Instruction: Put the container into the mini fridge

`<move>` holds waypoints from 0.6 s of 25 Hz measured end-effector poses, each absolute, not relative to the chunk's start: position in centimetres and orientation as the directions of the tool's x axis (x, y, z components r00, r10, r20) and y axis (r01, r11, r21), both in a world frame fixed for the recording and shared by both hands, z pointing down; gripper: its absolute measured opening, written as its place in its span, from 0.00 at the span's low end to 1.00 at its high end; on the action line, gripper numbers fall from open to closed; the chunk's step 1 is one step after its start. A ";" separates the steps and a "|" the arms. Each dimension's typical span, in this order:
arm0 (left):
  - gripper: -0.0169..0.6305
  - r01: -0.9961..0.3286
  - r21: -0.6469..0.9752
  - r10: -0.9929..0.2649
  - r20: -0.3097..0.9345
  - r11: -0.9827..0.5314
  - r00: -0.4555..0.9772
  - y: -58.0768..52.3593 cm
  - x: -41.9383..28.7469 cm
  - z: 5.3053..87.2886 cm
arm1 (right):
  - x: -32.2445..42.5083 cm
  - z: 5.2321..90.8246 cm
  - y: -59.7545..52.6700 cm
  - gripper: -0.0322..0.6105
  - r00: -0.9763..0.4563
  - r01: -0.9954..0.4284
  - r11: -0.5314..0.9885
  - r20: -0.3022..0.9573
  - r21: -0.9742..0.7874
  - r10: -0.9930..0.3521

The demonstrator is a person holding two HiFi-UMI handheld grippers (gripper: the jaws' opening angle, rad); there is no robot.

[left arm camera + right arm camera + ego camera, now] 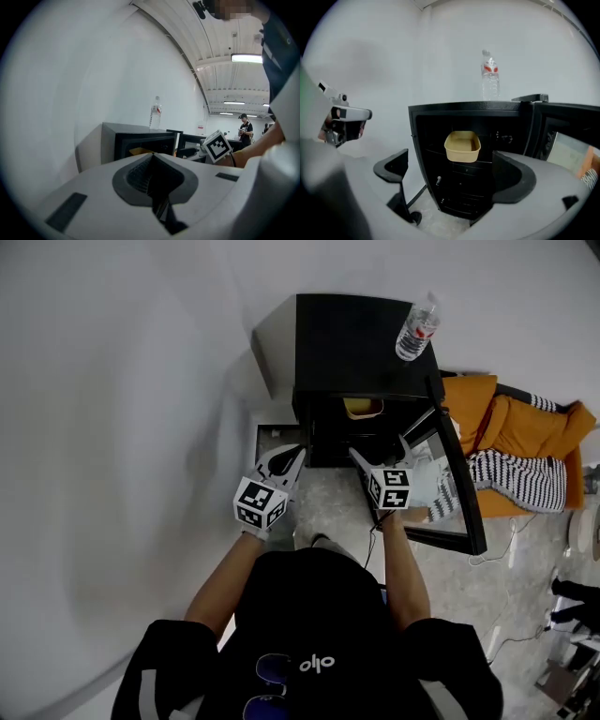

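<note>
The container (462, 146) sat on a fridge (423, 123) shelf, just beyond the right gripper (452, 180), jaws spread wide, empty; the left gripper (152, 176) was closed on nothing.

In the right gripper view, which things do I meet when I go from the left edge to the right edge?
left gripper → container inside the mini fridge → water bottle → open fridge door

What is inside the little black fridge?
A tan container sits on an upper shelf inside the open mini fridge, and it looks empty. Below it the fridge is too dark to see, and anything behind the container is hidden.
</note>
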State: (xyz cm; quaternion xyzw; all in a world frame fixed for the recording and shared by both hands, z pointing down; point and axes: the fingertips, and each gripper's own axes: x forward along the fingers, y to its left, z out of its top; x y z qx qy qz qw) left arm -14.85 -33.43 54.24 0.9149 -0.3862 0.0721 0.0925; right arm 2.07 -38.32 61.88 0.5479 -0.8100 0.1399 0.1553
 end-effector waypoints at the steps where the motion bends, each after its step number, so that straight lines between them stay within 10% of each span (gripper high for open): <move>1: 0.04 -0.720 0.114 -0.694 0.202 -0.685 0.691 -33.0 -14.6 54.0 | 2.1 61.1 -37.6 0.93 -0.360 -0.928 0.368 0.397 -0.060 -0.844; 15: 0.04 -0.729 0.089 -0.713 0.159 -0.678 0.683 -28.2 -12.9 50.5 | 0.8 54.7 -29.5 0.65 -0.445 -0.891 0.449 0.324 -0.068 -0.835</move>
